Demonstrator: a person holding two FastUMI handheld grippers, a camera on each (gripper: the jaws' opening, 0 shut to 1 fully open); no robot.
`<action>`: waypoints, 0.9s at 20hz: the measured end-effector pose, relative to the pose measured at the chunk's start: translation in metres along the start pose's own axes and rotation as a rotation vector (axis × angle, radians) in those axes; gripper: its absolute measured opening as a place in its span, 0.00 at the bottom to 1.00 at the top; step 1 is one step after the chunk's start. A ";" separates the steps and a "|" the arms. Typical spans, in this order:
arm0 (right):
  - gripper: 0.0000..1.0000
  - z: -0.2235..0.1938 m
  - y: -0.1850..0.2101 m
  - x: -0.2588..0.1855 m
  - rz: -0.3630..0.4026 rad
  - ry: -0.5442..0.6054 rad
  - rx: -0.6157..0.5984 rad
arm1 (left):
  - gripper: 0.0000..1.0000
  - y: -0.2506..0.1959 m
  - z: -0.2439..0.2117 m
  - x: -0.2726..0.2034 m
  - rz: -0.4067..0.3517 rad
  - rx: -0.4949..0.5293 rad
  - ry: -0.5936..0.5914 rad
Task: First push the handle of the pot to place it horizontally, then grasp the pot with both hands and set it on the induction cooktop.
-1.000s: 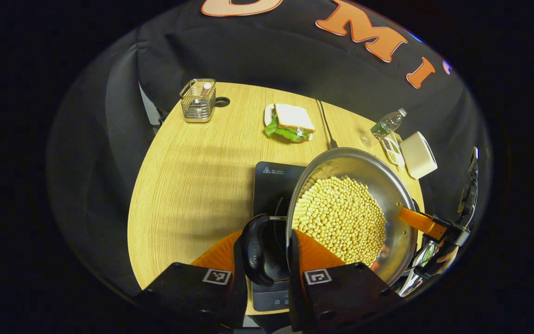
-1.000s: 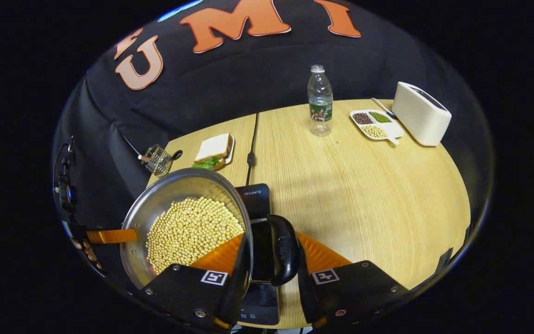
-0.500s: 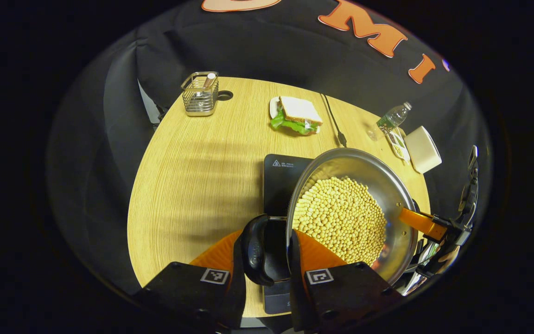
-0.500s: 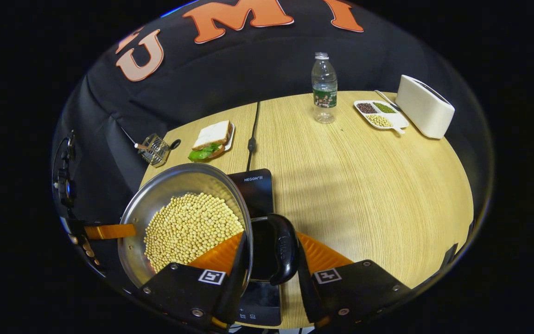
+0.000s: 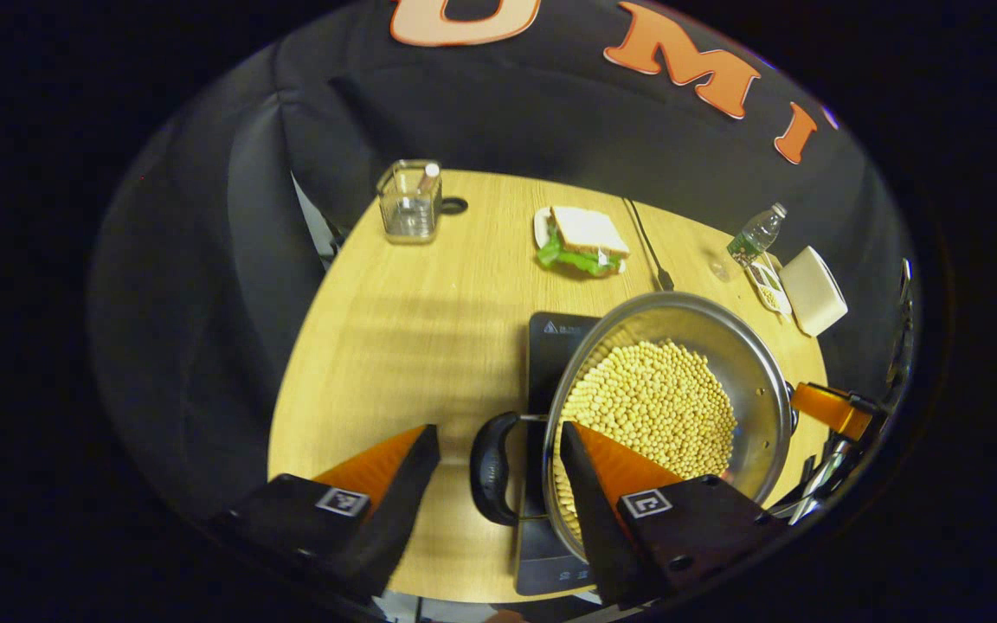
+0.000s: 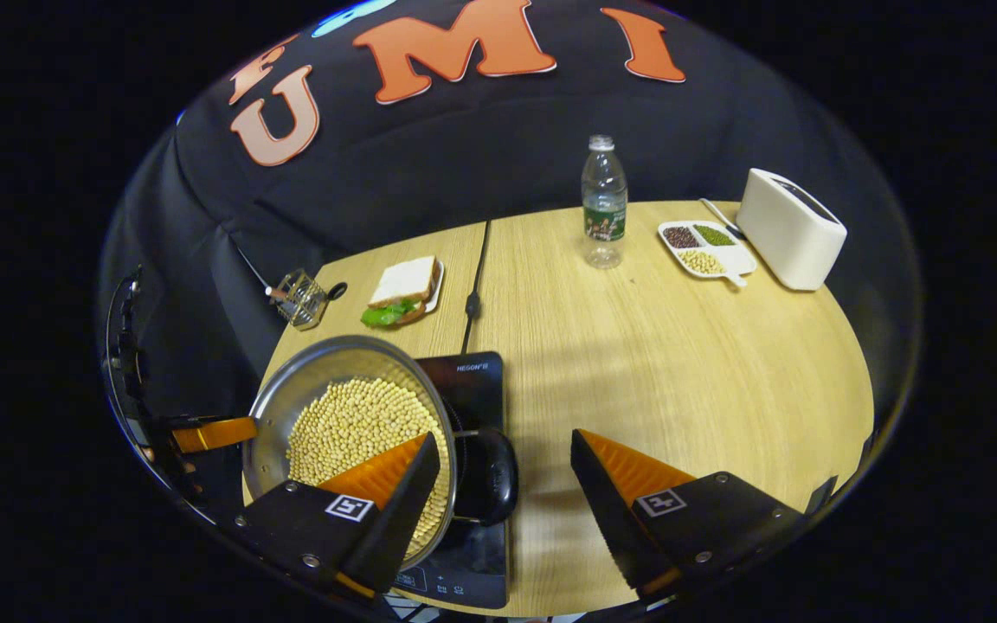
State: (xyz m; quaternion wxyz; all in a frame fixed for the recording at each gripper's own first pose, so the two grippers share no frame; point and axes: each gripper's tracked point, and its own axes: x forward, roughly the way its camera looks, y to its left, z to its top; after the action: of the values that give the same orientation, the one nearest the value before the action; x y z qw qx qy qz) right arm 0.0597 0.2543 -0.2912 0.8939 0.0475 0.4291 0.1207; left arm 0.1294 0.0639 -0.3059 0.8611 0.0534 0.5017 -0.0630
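Two grippers stand spread either side of the round steel pot (image 5: 706,346) of pale beans, which sits on the flat black induction cooktop (image 6: 477,376): left gripper (image 5: 498,472) astride one looped handle (image 5: 492,467), right gripper (image 6: 505,472) likewise. Beyond, a sandwich (image 6: 403,285) and a clear bottle (image 6: 604,203) rest on the wood-grain table (image 6: 680,363).

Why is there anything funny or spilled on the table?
Nothing looks spilled. The pot of beans sits on the induction cooktop, overhanging its left side. The sandwich and bottle look tidy.

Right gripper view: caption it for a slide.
Open right claw beside the bean-filled pot on the induction cooktop.
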 end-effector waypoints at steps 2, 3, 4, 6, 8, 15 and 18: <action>0.96 0.035 -0.017 -0.023 -0.014 -0.075 -0.014 | 0.97 -0.002 0.026 -0.025 0.030 0.000 -0.104; 0.95 0.056 -0.026 -0.035 -0.026 -0.120 -0.032 | 0.95 -0.002 0.044 -0.041 0.049 -0.008 -0.159; 0.96 0.078 -0.033 -0.050 -0.036 -0.170 -0.053 | 0.95 -0.002 0.064 -0.061 0.065 -0.017 -0.222; 0.96 0.125 -0.040 -0.087 -0.053 -0.287 -0.103 | 0.96 -0.009 0.116 -0.114 0.075 -0.037 -0.365; 0.95 0.169 -0.044 -0.130 -0.077 -0.416 -0.162 | 0.95 -0.017 0.171 -0.170 0.086 -0.046 -0.524; 0.95 0.248 -0.035 -0.268 0.005 -0.701 -0.134 | 0.95 -0.047 0.297 -0.394 0.125 -0.002 -1.001; 0.95 0.257 -0.053 -0.283 0.013 -0.725 -0.042 | 0.99 -0.071 0.317 -0.442 0.097 0.038 -1.100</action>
State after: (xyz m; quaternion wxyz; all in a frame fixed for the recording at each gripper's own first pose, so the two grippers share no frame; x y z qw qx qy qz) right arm 0.0981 0.1355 0.0740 0.9880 0.0717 0.0812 0.1104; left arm 0.1735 -0.0307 0.2323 0.9970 0.0512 -0.0262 -0.0512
